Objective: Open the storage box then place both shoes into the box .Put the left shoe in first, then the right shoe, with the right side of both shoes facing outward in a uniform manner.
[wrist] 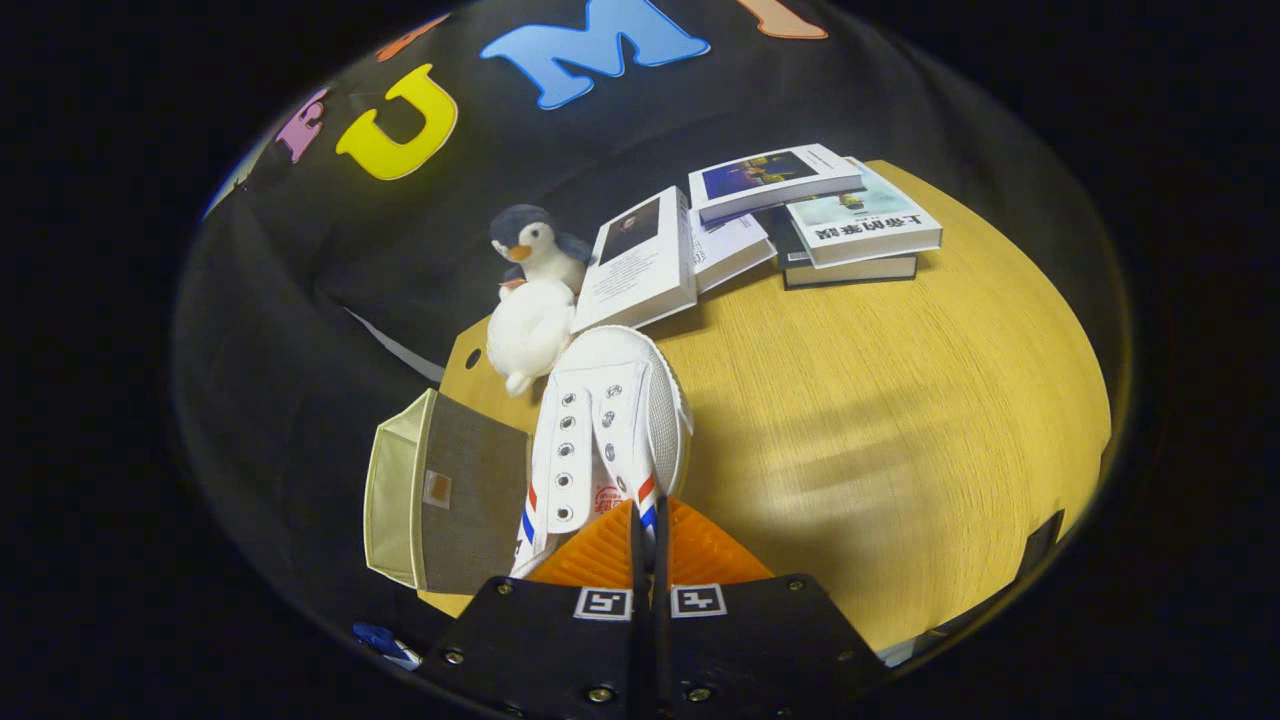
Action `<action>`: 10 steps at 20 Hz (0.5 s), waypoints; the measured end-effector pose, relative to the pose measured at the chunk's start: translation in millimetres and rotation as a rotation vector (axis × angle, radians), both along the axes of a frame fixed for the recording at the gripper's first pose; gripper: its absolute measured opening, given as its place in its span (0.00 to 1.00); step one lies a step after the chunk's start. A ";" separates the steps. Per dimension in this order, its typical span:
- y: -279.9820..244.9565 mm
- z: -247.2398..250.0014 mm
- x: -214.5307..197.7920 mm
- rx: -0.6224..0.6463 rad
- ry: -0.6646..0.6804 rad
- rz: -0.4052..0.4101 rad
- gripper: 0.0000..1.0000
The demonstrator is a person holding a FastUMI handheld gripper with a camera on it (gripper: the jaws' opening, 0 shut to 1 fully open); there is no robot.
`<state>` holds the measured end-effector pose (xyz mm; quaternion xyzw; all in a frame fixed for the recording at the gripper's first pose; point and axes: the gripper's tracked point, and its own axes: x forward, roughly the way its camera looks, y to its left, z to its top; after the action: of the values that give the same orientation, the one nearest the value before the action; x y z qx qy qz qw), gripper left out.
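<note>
A white canvas shoe [610,420] with red and blue side stripes points its toe away from me, towards the plush toys. My gripper [646,525] is shut on the shoe's rear rim, the thin wall of the shoe pinched between the two fingers. Just left of the shoe lies the storage box [470,480], a grey fabric box with a beige inside [395,490] showing on its far left side. The box sits at the left edge of the wooden table [880,420]. The shoe's left side overlaps the box's grey panel in this view.
A penguin plush [538,248] and a white plush [530,335] stand beyond the shoe's toe. An open book [645,262] and a stack of books [830,215] lie at the table's far side. Bare wood stretches to the right of the shoe.
</note>
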<state>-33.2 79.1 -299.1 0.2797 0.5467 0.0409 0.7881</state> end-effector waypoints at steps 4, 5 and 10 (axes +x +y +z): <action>41.4 22.3 12.3 0.001 -0.030 0.004 0.00; 51.7 30.5 11.4 0.004 -0.037 0.013 0.00; 108.7 56.8 27.9 0.019 -0.075 0.034 0.00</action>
<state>-5.3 187.8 -242.3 0.2762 0.5210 0.0698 0.8046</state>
